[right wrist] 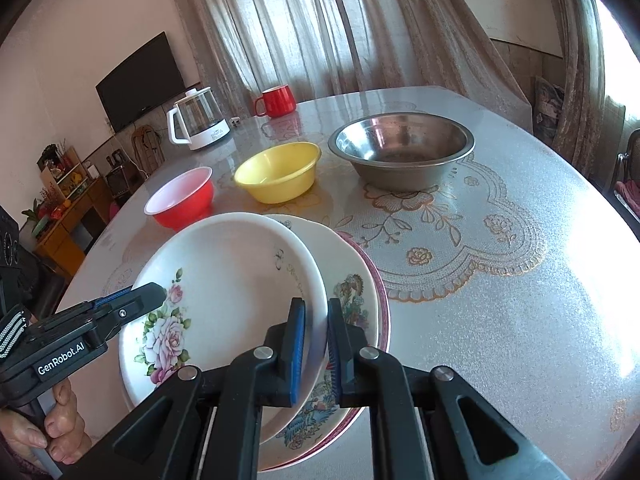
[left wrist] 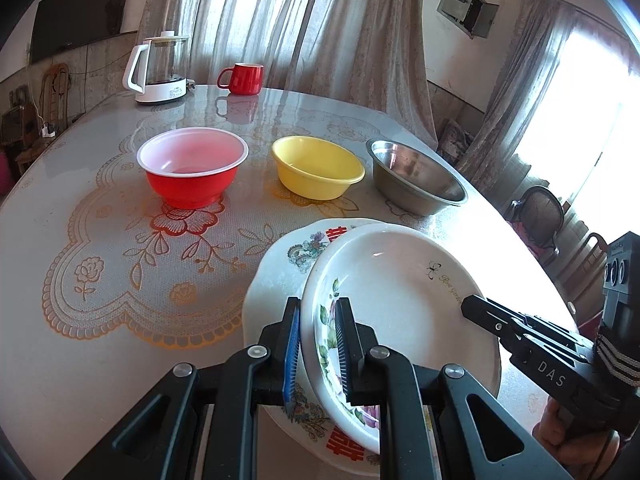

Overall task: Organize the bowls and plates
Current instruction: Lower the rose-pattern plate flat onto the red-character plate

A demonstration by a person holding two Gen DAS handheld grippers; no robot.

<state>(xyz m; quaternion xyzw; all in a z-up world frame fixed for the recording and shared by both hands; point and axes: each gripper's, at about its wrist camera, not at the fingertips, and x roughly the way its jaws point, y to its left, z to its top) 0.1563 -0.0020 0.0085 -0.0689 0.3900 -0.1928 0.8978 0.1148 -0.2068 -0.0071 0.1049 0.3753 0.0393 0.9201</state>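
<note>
Right wrist view, maroon-rimmed plate [right wrist: 383,300] beneath stack, hidden from left

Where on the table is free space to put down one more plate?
Free: the table right of the plate stack, below the steel bowl; also left of the stack, before the red bowl. Crowded: the bowl row with the yellow bowl.

Bright daylight pours through sheer curtains [left wrist: 280,20] and an overexposed window [left wrist: 580,112], washing out the glossy table [right wrist: 540,260] at right. Fisheye bending darkens the corners; distant furniture looks perhaps slightly soft.
</note>
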